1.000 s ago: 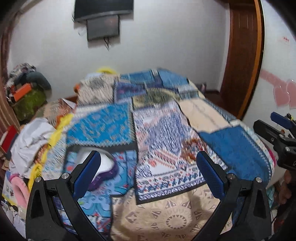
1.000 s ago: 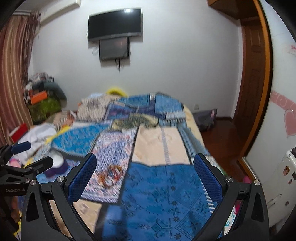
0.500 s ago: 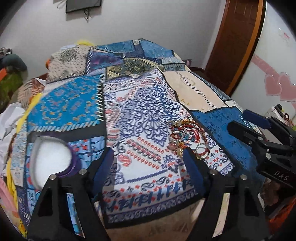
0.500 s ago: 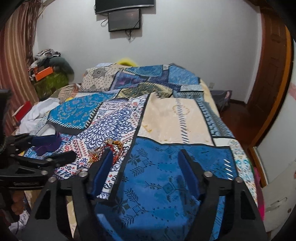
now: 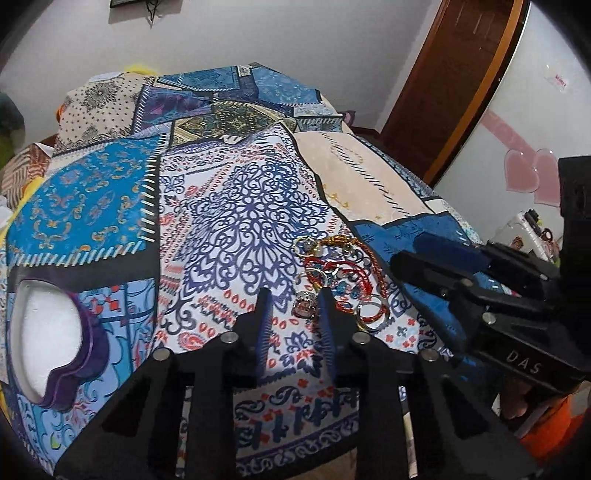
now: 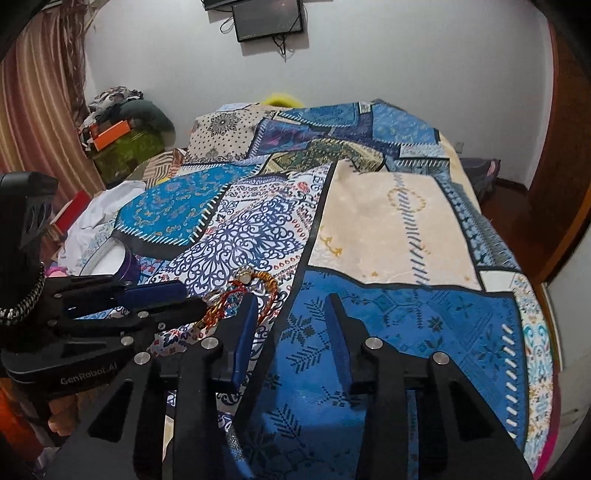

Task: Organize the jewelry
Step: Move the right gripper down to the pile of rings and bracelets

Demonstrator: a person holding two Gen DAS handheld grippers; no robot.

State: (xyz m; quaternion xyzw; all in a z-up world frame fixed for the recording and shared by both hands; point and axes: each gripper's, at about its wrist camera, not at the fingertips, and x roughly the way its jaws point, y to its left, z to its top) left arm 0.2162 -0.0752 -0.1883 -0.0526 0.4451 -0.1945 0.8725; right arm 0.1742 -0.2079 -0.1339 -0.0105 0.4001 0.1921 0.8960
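Note:
A heap of jewelry (image 5: 338, 275), red and gold bracelets, rings and bangles, lies on the patterned bedspread (image 5: 236, 206); it also shows in the right wrist view (image 6: 243, 291). A silver ring with a stone (image 5: 304, 304) lies at the heap's near edge, between my left gripper's fingertips. My left gripper (image 5: 293, 306) is partly closed with a narrow gap, nothing gripped. A purple heart-shaped box (image 5: 51, 332) with white lining sits open at the left. My right gripper (image 6: 291, 310) is partly closed and empty, over the blue patch right of the heap; it shows in the left wrist view (image 5: 436, 254).
The bed fills both views. Clothes and boxes (image 6: 118, 125) are piled by the curtain at the left. A wooden door (image 5: 454, 74) and a white wall with pink hearts (image 5: 528, 177) stand to the right. A TV (image 6: 269, 18) hangs on the far wall.
Both grippers have narrowed from wide open to a small gap and moved down toward the bed. My left gripper has come up to the near edge of the jewelry heap.

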